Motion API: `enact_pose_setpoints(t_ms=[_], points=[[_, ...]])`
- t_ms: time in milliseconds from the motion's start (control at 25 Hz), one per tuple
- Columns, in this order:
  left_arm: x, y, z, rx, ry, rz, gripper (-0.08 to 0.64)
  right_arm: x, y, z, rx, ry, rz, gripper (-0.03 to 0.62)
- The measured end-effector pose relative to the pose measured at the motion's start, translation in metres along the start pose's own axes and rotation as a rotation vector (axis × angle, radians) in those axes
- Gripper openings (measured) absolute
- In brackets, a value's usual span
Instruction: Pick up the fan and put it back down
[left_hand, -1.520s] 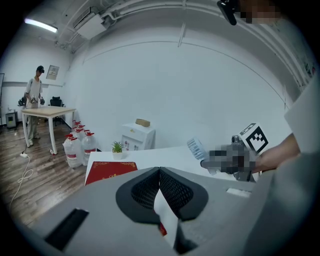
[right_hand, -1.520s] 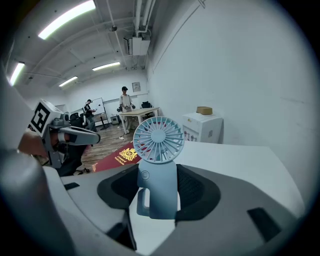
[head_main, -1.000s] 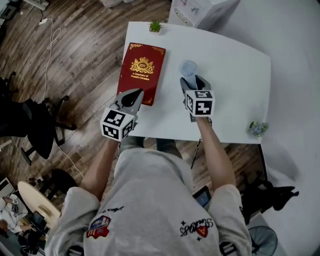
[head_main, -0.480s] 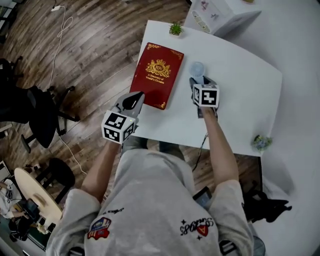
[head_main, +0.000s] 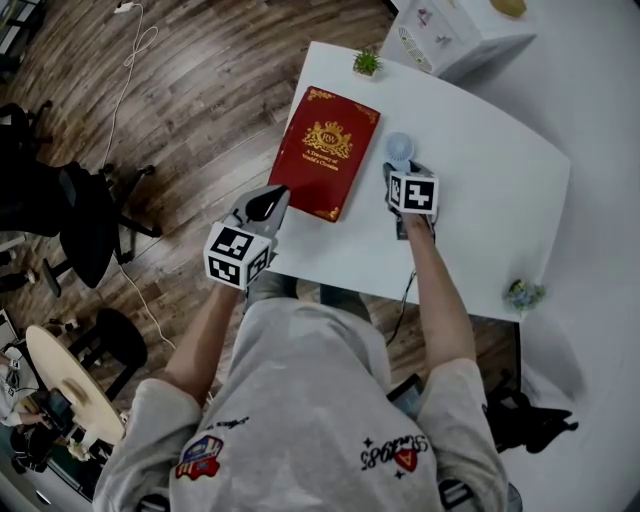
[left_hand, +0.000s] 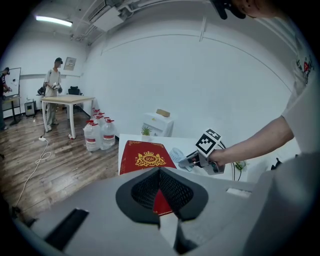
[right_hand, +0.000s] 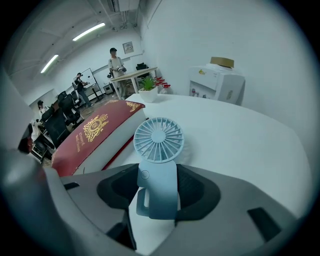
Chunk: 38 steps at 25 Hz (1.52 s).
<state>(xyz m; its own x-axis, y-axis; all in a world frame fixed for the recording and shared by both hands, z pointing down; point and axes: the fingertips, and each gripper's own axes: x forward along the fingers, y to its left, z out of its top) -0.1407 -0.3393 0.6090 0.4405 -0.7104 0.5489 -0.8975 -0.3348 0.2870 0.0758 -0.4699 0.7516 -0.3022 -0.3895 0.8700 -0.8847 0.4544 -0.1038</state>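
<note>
A small light-blue hand fan (head_main: 399, 150) (right_hand: 159, 145) stands upright beside a red book on the white table (head_main: 480, 200). My right gripper (head_main: 402, 172) (right_hand: 157, 192) is shut on the fan's handle, with a black pad pressed on each side. I cannot tell whether the fan's base touches the table. My left gripper (head_main: 265, 200) (left_hand: 160, 172) hovers at the table's near-left edge, its tips together and nothing held. In the left gripper view, the right gripper (left_hand: 192, 161) and the fan (left_hand: 177, 154) show beyond the book.
The red book (head_main: 325, 152) (left_hand: 148, 156) (right_hand: 95, 132) lies left of the fan. A potted plant (head_main: 367, 62) and a white cabinet (head_main: 455, 30) are at the far end, and a small plant (head_main: 522, 294) at the right edge. Office chairs (head_main: 70, 215) stand left; water jugs (left_hand: 97, 135) and people are farther off.
My right gripper has sunk toward the table with the fan still gripped. The left gripper has drifted a little along the table's near-left edge.
</note>
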Motion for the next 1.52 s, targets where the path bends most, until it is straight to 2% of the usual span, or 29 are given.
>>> enact_pose_setpoints(t_ms=[360, 640, 1000, 1240, 1520], points=[[-0.003, -0.006, -0.004, 0.000, 0.000, 0.000, 0.003, -0.005, 0.004, 0.001, 0.001, -0.040, 0.032, 0.236], [-0.002, -0.020, 0.001, 0.011, -0.013, -0.019, 0.005, -0.036, 0.007, 0.007, 0.013, -0.145, 0.050, 0.238], [0.000, -0.046, 0.026, 0.066, -0.060, -0.039, 0.005, -0.100, -0.001, 0.013, 0.007, -0.279, 0.030, 0.134], [-0.005, -0.061, 0.055, 0.099, -0.115, -0.035, 0.003, -0.150, -0.009, 0.020, 0.015, -0.394, 0.022, 0.013], [-0.009, -0.078, 0.076, 0.131, -0.157, -0.038, 0.005, -0.193, -0.014, 0.018, -0.010, -0.485, 0.011, 0.005]])
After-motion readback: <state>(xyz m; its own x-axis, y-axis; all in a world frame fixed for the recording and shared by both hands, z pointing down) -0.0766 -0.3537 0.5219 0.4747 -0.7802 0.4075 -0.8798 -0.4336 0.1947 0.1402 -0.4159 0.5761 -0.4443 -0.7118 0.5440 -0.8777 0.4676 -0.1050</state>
